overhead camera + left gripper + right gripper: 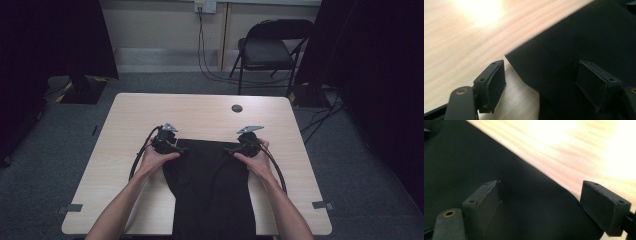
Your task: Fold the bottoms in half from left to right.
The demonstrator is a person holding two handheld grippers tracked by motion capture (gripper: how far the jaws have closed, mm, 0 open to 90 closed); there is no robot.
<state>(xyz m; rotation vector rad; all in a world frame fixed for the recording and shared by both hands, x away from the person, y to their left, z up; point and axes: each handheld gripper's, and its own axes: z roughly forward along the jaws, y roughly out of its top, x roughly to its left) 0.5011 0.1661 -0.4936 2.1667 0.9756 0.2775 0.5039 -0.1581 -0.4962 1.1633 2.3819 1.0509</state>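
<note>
The desk (150,107) carries a black cloth (207,185), spread flat on the near half with its lower end hanging over the near edge and its far edge running straight between the two hands. The left tongs (179,149) sit at the cloth's far-left corner and the right tongs (231,149) at its far-right corner; both are released, jaws standing wide with nothing pinched. In the left gripper view the corner of the cloth (574,42) lies between the jaws, untouched, as it does in the right gripper view (499,170). The work appears to be laying out or folding the cloth. To do it well, each jaw should slide under only the top layer, right at the corner, before closing, and both hands should then lift evenly so the edge stays taut.
</note>
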